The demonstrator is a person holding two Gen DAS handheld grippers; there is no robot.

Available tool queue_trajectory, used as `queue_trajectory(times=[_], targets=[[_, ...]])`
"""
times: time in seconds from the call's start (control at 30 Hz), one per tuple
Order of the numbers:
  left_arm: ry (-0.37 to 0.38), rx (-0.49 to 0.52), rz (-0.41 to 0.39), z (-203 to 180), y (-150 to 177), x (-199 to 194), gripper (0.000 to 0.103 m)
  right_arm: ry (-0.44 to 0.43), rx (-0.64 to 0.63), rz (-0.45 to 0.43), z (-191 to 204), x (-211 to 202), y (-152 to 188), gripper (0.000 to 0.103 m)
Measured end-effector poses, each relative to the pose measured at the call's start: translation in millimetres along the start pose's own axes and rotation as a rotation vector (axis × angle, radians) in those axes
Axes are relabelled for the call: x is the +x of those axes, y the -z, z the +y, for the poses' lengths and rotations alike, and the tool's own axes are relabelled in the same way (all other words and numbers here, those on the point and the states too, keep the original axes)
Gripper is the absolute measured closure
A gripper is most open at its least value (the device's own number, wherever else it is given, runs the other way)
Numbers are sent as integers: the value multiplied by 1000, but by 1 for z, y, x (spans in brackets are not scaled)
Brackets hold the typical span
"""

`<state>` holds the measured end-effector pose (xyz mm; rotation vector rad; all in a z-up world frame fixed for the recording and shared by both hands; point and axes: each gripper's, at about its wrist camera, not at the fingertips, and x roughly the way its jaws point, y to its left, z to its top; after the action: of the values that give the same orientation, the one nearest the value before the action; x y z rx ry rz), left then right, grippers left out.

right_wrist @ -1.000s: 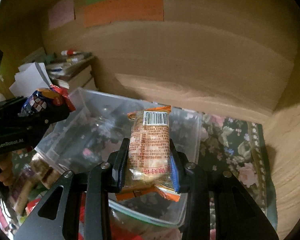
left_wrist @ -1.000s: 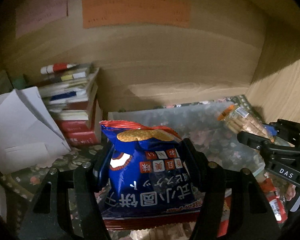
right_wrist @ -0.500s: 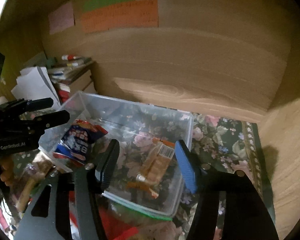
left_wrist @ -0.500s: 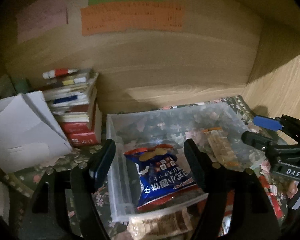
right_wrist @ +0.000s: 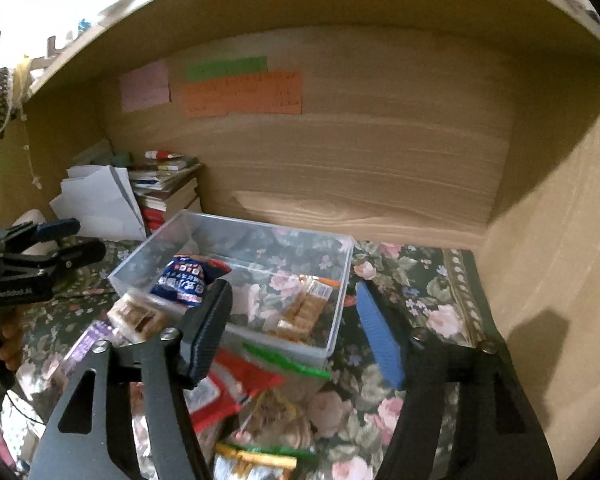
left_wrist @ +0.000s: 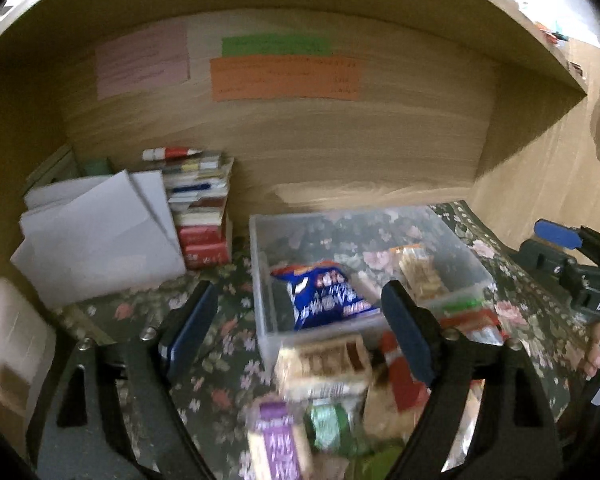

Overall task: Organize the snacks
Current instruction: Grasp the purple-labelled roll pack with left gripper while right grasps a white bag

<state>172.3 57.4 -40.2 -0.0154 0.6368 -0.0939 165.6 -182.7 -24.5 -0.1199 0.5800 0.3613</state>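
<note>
both tongs [left_wrist: 300, 328] [right_wrist: 296, 320] gape wide and empty, blue snack bag [left_wrist: 324, 294] beyond them in clear bin [right_wrist: 336, 344].

From my feed the whole thing sat on a wooden desk nook covered by a dark floral cloth [right_wrist: 420, 280]. A clear plastic bin [left_wrist: 260, 280] rested on the cloth around the middle, toward the far wall. Left of it was a stack of books [left_wrist: 204, 216], with loose white papers [left_wrist: 100, 236] leaning just beside them. Near me, a messy pile of snack packs [left_wrist: 324, 364] lay on the cloth right against the bin's near side, pretty blurry though.
</note>
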Motion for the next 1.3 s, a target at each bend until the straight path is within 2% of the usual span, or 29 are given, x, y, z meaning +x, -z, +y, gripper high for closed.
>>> queue_trajectory(times=[0.27, 0.63, 0.83, 1.0, 1.07, 1.1, 1.17, 1.2, 1.3], targets=[[-17, -16, 40, 5, 44, -19, 18, 25, 10, 2, 4, -22, 33, 35], [-21, -75, 162, 13, 105, -3, 19, -21, 59, 126, 15, -14, 90, 34], [-19, -81, 204, 11, 125, 8, 29, -41, 72, 196, 20, -3, 113, 34], [-39, -59, 179, 7, 129, 10, 33, -38, 107, 228, 13, 5, 123, 34], [-55, -50, 171, 8, 129, 12, 42, -46, 117, 229, 12, 6, 125, 34], [-61, -46, 168, 8, 129, 13, 45, -47, 118, 223, 12, 6, 125, 35], [-71, -41, 161, 9, 129, 14, 58, -55, 113, 219, 13, 5, 126, 51], [-73, -37, 161, 10, 130, 14, 58, -67, 117, 221, 13, 5, 126, 56], [-57, -42, 158, 13, 130, 12, 58, -70, 118, 218, 11, 5, 126, 58]])
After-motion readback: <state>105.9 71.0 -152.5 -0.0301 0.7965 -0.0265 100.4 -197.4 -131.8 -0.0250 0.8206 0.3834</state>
